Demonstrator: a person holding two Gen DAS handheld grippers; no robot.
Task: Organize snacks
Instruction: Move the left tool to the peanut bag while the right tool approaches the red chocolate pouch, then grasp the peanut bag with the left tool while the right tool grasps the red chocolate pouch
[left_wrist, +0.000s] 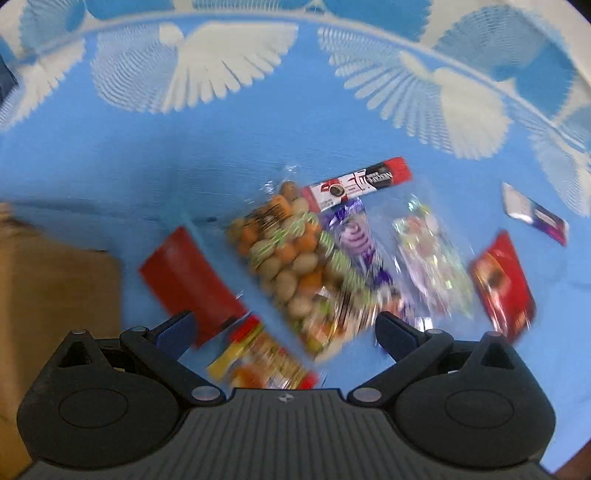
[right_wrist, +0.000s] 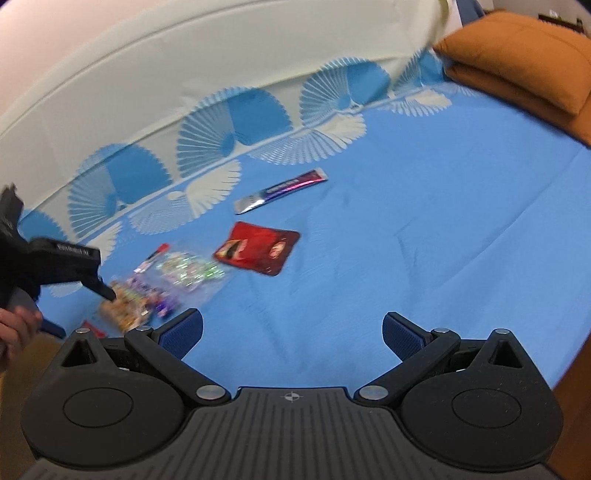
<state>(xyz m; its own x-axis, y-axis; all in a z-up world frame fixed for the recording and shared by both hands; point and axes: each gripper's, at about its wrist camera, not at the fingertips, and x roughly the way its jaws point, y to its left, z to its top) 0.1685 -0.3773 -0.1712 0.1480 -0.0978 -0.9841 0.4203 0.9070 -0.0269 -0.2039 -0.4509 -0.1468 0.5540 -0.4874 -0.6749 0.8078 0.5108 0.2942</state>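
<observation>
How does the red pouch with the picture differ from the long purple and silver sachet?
The red pouch is broad and roughly rectangular; the purple and silver sachet is long and narrow. The pouch is mostly red, the sachet silver at one end and purple-pink at the other. The pouch lies nearer the snack pile, the sachet farther out. Both lie flat on the blue sheet.

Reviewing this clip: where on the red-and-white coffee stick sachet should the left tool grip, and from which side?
Grip the red end of the coffee stick sachet, coming from above, fingers spanning its narrow width. It is long, thin and lies flat on the blue sheet; its white end seems to overlap the nut bag, while the red end looks clear. The left tool is open over the pile.
</observation>
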